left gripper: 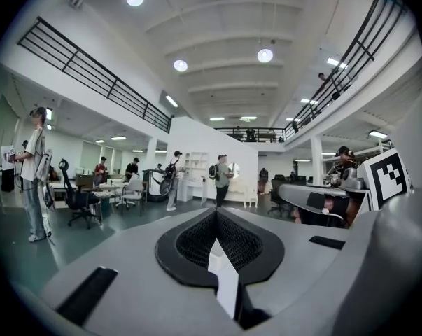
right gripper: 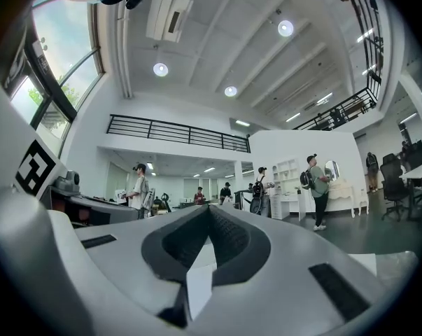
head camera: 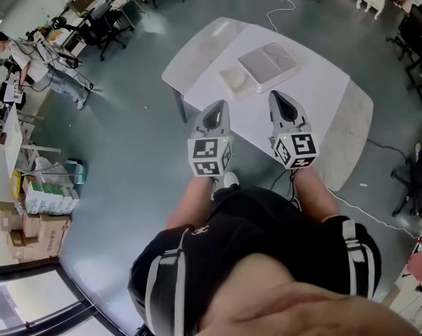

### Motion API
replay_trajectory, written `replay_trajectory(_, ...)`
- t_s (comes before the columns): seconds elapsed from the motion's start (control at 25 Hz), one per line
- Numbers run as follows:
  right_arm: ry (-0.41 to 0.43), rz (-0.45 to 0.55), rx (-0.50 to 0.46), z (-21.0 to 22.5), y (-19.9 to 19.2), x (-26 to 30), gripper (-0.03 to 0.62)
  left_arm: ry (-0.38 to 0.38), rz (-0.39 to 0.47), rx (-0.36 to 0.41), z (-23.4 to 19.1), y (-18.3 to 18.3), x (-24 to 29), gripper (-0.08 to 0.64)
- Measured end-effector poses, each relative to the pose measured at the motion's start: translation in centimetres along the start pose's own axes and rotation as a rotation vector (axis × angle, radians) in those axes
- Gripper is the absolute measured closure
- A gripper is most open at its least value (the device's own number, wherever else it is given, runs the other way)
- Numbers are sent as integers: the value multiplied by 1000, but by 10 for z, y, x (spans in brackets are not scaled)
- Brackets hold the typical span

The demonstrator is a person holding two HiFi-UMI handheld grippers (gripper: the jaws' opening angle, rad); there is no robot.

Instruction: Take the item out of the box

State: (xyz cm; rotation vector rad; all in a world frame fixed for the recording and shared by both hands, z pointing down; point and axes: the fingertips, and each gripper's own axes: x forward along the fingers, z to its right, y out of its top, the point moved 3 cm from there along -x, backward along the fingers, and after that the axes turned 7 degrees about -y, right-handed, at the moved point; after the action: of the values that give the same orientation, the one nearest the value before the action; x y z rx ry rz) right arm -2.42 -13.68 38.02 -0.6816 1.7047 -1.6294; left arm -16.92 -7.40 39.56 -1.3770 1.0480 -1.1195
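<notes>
A white box [head camera: 267,66] with its lid down lies on the white table [head camera: 315,96], and a smaller white item [head camera: 233,81] sits against its left side. My left gripper [head camera: 218,106] and right gripper [head camera: 278,98] hover side by side over the table's near edge, short of the box, and both point toward it. Each has its jaws together with nothing between them. The left gripper view [left gripper: 216,214] and the right gripper view [right gripper: 209,208] look level across the room, so neither shows the box.
The table stands on a grey floor, with a cable [head camera: 364,212] trailing to its right. Cardboard boxes [head camera: 39,215] are stacked at the far left. Office chairs [head camera: 102,23] and desks lie beyond. A person [head camera: 29,65] stands at the left, and others [left gripper: 221,180] walk far off.
</notes>
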Motion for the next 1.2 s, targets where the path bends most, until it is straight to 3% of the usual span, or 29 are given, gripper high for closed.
replay_trajectory(0.52, -100, -61, -16, -11, -23, 102, 580, -107, -54, -36, -98, -7, 73, 546)
replay_trajectory(1.04, -102, -76, -10, 39, -34, 126, 580, -61, -116, -4, -95, -25, 130, 546)
replay_trajectory(1.2, -107, -85, -7, 53, -36, 125, 580, -36, -188, -22, -96, -37, 145, 546)
